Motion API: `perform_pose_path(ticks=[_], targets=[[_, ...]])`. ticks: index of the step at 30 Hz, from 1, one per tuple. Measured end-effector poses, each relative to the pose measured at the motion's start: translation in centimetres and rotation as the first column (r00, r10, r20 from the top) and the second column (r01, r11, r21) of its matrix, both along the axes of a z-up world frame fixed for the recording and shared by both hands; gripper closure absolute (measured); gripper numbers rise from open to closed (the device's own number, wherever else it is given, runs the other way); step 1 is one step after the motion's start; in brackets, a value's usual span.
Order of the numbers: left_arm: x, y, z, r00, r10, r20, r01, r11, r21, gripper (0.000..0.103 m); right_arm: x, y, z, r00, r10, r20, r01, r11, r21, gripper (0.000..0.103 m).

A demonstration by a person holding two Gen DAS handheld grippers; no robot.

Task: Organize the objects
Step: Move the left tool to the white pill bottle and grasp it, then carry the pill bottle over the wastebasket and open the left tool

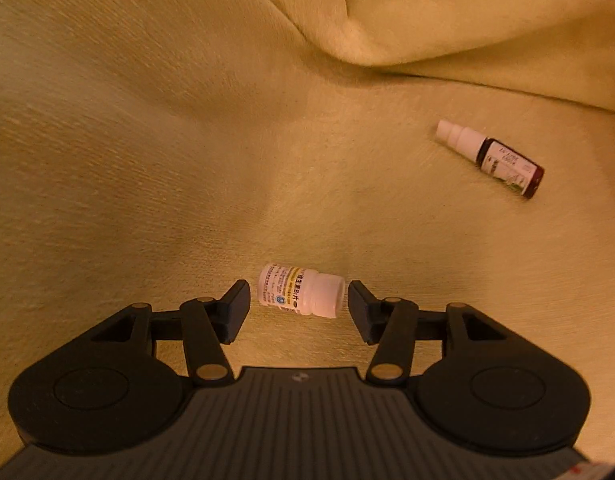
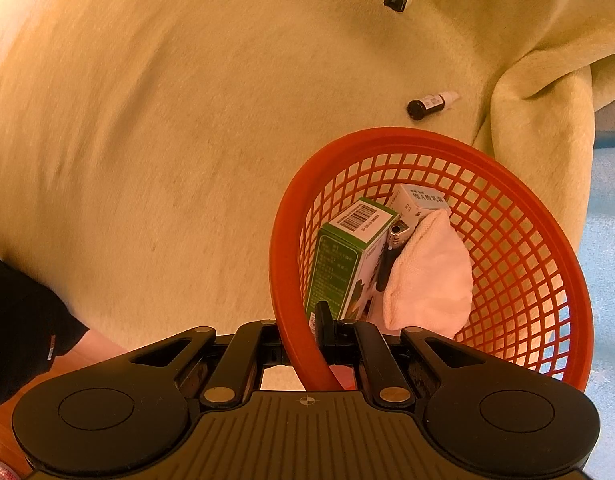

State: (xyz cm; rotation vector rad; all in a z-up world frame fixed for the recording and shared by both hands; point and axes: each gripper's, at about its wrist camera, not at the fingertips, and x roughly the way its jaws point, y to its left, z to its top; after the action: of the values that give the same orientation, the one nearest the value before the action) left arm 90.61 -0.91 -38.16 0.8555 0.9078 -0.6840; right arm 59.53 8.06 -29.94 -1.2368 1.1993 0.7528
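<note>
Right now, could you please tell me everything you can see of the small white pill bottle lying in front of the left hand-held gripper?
The white pill bottle is small, looks like plastic, and has a ribbed white cap, shut, pointing right in the left wrist view. A label with yellow bands, printed text and a small blue logo wraps its body. It lies on its side on the yellow blanket, between the open fingers of the left hand-held gripper, which do not touch it. Only the blanket touches it.

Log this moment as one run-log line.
left gripper: open around pill bottle | right gripper: shut on basket rim | spray bottle: on blanket
</note>
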Motion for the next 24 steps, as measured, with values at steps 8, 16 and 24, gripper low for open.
perform_pose_path(ticks=[8,16,24], targets=[[0.6,-0.4,-0.8,0.999,-0.029,-0.026,0.030,0.999,0.017,0.053,0.1,0.0,-0.2,1.000,-0.006,0.001,0.006,1.000,0.013,0.099],[-0.5,-0.7,0.0,0.996,-0.025,-0.090,0.024,1.000,-0.012,0.061,0.1,0.1,-0.1,1.000,-0.007,0.001,0.007,1.000,0.017,0.099],[-1.5,-0.8,0.6,0.990,0.022,-0.141,-0.029,0.998,-0.050,0.061,0.0,0.1,-0.3,1.000,0.000,0.002,0.000,1.000,0.020,0.099]])
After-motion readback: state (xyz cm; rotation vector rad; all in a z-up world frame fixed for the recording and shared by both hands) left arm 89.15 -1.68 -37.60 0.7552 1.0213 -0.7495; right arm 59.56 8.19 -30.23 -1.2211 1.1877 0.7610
